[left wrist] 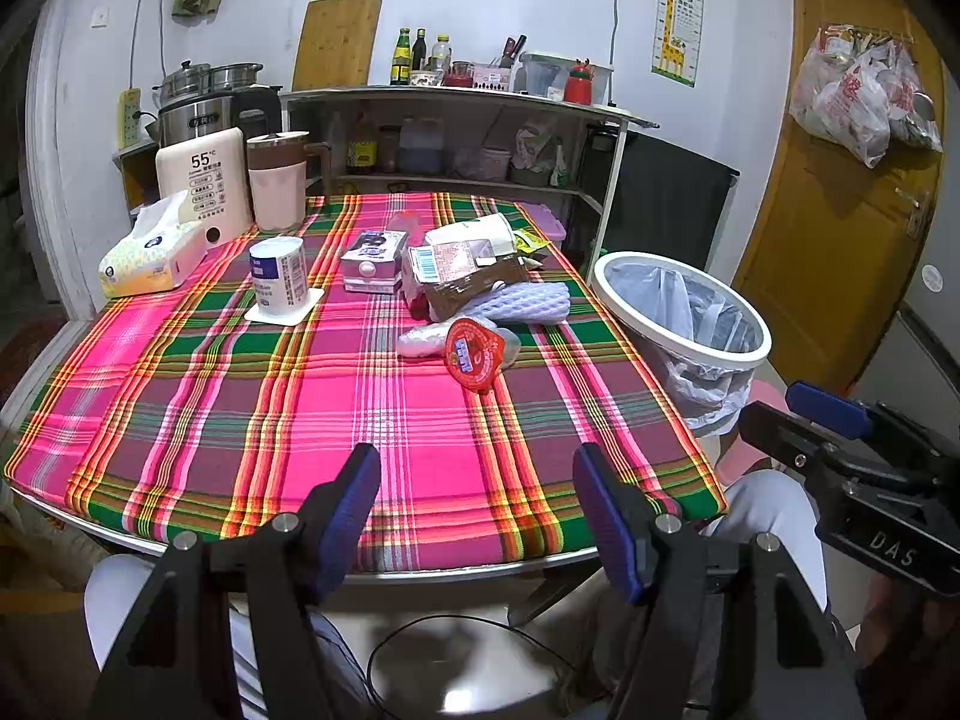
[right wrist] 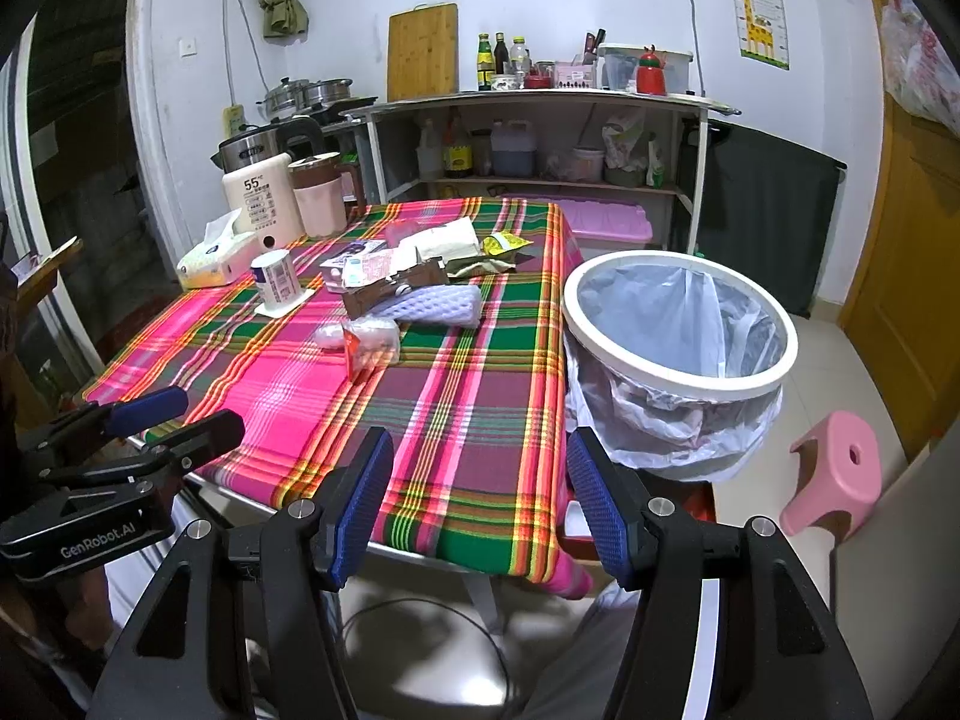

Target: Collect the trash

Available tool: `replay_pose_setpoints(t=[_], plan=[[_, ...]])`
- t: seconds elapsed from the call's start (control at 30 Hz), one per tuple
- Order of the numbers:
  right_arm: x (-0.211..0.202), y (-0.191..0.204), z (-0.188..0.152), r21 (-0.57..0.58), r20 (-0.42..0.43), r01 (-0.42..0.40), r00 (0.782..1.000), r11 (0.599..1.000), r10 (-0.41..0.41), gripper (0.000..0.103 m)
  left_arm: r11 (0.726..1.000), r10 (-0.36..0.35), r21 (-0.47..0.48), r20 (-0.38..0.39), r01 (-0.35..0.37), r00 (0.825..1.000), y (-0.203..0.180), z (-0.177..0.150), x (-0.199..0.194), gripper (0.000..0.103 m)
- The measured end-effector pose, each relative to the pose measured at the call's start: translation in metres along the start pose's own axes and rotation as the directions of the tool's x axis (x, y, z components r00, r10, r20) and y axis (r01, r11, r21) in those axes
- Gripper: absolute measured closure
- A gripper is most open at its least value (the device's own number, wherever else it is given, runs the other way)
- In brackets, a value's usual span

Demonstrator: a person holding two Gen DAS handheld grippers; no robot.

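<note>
I'm holding both grippers back at the near edge of the table (left wrist: 180, 396). The left gripper (left wrist: 477, 510) is hanging there with its jaws spread wide, gripping nothing, and the right gripper (right wrist: 480, 501) is doing the same. The trash is sitting mid-table: a red-lidded cup (left wrist: 475, 354) closest to me, a white foam net (left wrist: 528, 303) and a brown wrapper (left wrist: 474, 285) just behind it. The bin (right wrist: 681, 381) is waiting beside the table's right edge, bag lining it.
</note>
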State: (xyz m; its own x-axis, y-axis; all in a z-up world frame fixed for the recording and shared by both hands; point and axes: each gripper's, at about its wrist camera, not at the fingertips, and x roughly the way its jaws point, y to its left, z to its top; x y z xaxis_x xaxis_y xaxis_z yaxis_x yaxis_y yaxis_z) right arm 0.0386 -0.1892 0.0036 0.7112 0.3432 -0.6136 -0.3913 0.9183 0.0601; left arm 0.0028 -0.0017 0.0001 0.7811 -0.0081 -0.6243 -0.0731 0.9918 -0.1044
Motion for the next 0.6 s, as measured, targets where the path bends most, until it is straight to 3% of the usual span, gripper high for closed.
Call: replay_pose_setpoints(t=[0.6], plan=[[0.002, -0.0004, 0.0003, -0.001, -0.003, 0.001, 1.0, 1.0, -0.001, 0.042, 1.0, -0.006, 0.001, -0.004, 0.006, 1.0, -0.0071, -0.0025, 0.0013, 0.035]])
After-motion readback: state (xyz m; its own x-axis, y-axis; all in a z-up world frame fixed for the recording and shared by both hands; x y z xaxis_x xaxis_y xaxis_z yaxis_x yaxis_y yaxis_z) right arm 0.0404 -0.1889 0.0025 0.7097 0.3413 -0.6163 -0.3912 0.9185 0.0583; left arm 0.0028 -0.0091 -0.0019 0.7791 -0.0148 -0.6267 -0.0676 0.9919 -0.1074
